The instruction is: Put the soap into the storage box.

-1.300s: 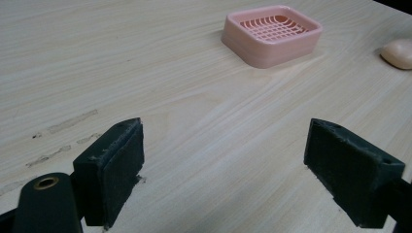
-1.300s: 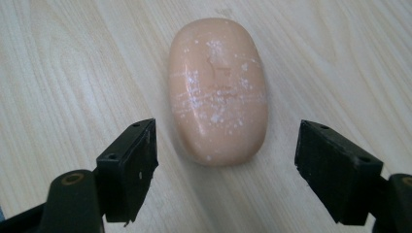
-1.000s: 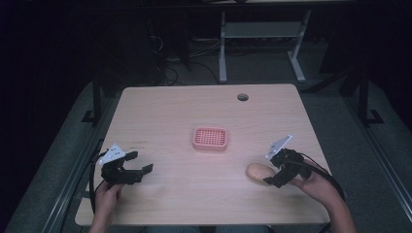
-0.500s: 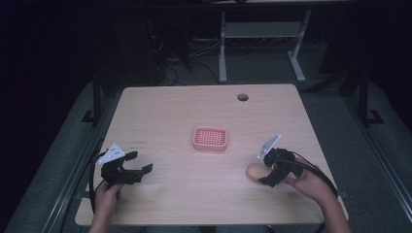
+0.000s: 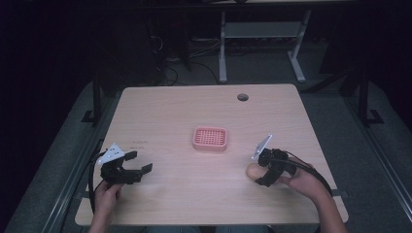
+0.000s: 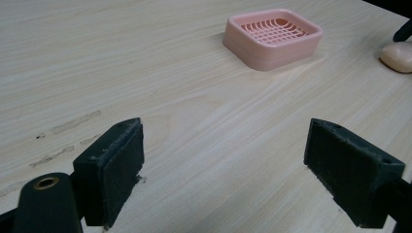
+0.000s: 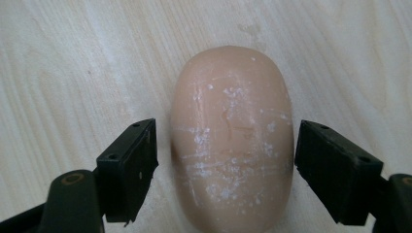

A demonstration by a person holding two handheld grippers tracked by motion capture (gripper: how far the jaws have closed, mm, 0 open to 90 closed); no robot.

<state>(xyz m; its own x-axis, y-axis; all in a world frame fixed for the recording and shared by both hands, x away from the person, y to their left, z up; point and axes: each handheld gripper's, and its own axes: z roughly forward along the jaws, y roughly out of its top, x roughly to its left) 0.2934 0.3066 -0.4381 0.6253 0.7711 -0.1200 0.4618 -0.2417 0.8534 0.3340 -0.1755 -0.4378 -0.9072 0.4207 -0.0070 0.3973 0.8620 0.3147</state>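
Note:
A peach bar of soap (image 7: 232, 141) lies on the wooden table (image 5: 175, 111), seen at the right front (image 5: 253, 171) and far off at the edge (image 6: 399, 56). My right gripper (image 7: 226, 170) is open with a jaw on each side of the soap, small gaps showing; from above it sits over the soap (image 5: 265, 175). A pink slotted soap dish (image 5: 210, 138) rests mid-table, also ahead (image 6: 272, 36). My left gripper (image 5: 138, 162) stays open at the left front, nothing between its jaws (image 6: 238, 167).
A round cable hole (image 5: 242, 97) sits near the table's far edge. Beyond the table stands a metal frame (image 5: 260, 43) with cables on a dark floor. Faint scuff marks (image 6: 73, 124) show on the wood near the left gripper.
The right gripper has moved left and down onto the soap, its jaws now straddling it. The left gripper has not moved.

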